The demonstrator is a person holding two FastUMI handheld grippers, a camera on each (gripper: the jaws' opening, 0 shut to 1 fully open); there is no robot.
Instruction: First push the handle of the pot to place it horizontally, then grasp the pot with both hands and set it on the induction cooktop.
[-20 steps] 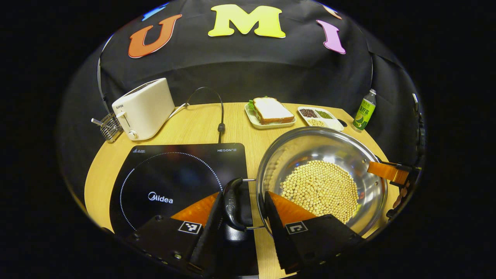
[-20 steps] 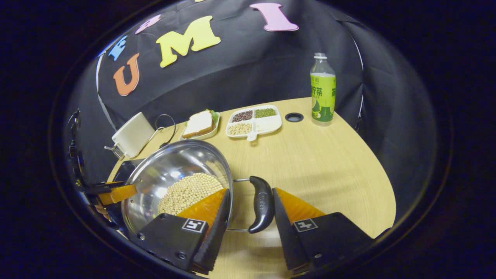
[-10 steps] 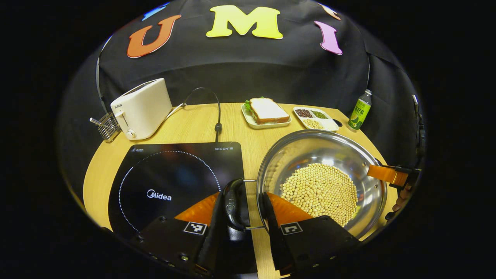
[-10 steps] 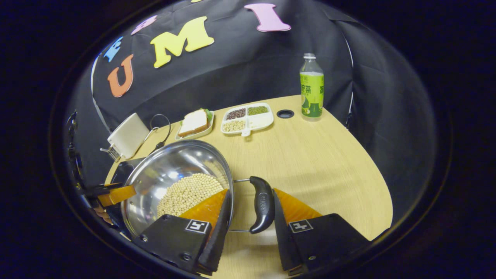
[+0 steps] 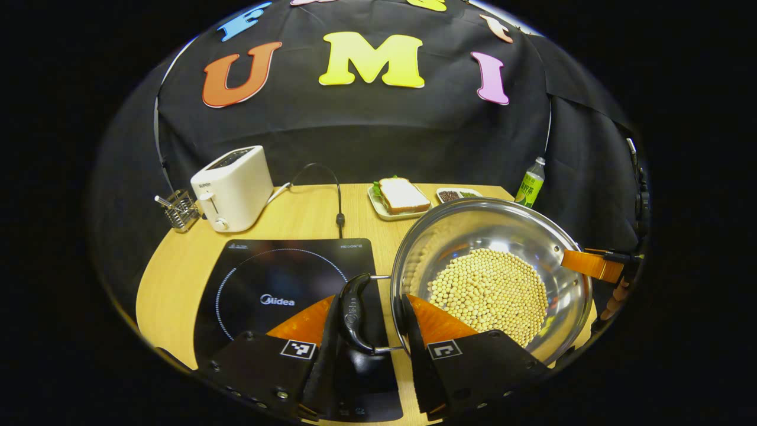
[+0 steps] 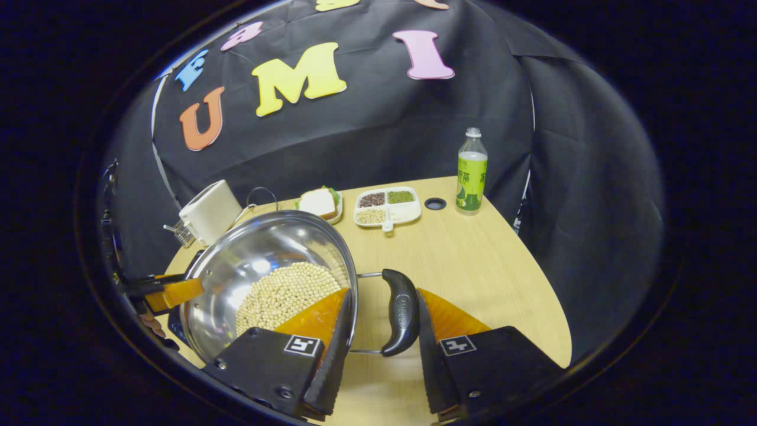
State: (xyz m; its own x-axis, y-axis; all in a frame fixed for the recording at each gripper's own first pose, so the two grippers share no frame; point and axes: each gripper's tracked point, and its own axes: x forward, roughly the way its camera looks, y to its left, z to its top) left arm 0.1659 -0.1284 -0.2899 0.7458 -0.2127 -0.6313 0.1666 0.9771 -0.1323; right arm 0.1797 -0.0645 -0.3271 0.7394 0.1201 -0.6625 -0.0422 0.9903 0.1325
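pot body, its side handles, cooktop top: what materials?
Pot: polished metal, probably stainless steel; mirror reflections on the wall. Handles: glossy black moulded grip, likely plastic, on thin metal rods. Cooktop: smooth black glass-like panel with a printed ring.

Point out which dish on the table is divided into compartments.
The white tray beside the green bottle: it holds dark, green and pale beans in separate sections. The other small plate just carries a sandwich.
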